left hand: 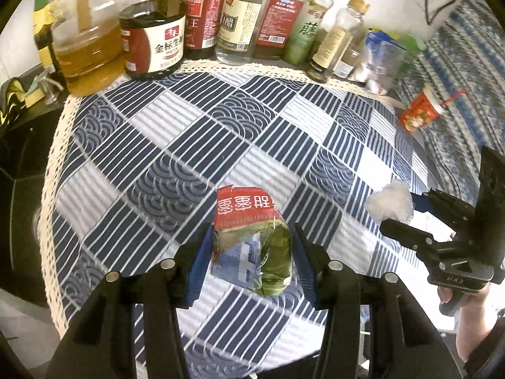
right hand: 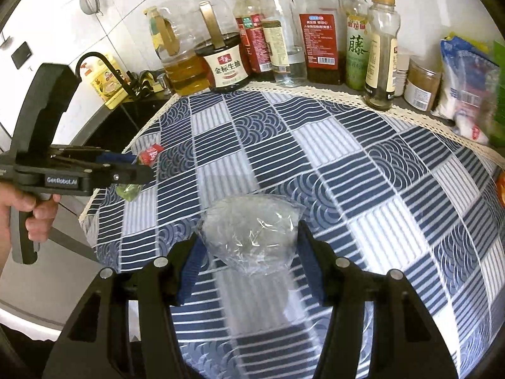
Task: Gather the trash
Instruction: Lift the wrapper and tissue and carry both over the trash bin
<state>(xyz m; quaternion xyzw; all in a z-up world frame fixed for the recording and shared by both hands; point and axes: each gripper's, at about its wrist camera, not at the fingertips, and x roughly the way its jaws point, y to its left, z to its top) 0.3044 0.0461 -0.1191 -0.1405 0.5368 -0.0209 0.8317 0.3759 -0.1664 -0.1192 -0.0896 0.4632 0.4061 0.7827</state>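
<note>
The left claw point(left hand: 251, 249) grips a crumpled snack wrapper point(left hand: 252, 240) above the patterned tablecloth point(left hand: 176, 145); the right claw point(right hand: 249, 249) pinches crinkled clear plastic point(right hand: 252, 233) over the same cloth. Either light, slippery scrap could slip free if jostled.

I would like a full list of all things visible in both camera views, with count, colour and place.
snack wrapper: one, red and green, between the left gripper's fingers.
clear plastic wrap: one, transparent, between the right gripper's fingers.
red cup: one, lying on its side, far right.
bottles: about nine, mixed colours, back row.
tablecloth: one, blue and white.
left gripper: black, blue pads.
right gripper: black, blue pads.
</note>
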